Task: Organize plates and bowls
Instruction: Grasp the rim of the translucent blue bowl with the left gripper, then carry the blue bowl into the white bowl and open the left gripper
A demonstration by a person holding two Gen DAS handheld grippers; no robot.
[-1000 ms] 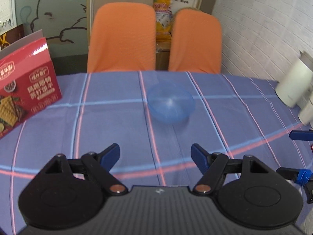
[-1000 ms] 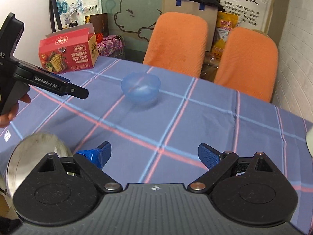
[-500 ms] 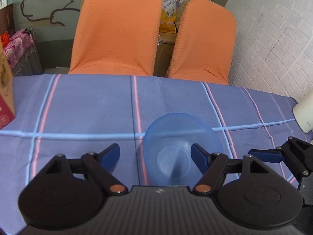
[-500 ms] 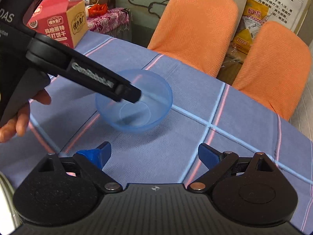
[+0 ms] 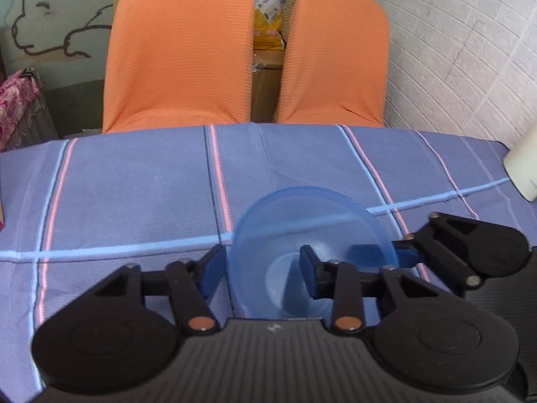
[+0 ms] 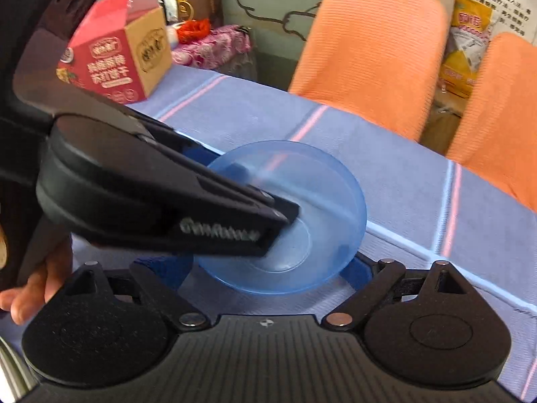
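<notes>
While resting on the checked blue surface [image 5: 134,194], translucent blue bowl [image 5: 312,225] straddled at its left rim by left hand-held gripper [image 5: 261,268], one finger inside, one outside, not visibly pinching. Right hand-held gripper [image 6: 268,268] spread wide around the bowl's near side, holding nothing. Two orange chairs [image 5: 181,47] beyond; red box [image 6: 114,50] far left.
</notes>
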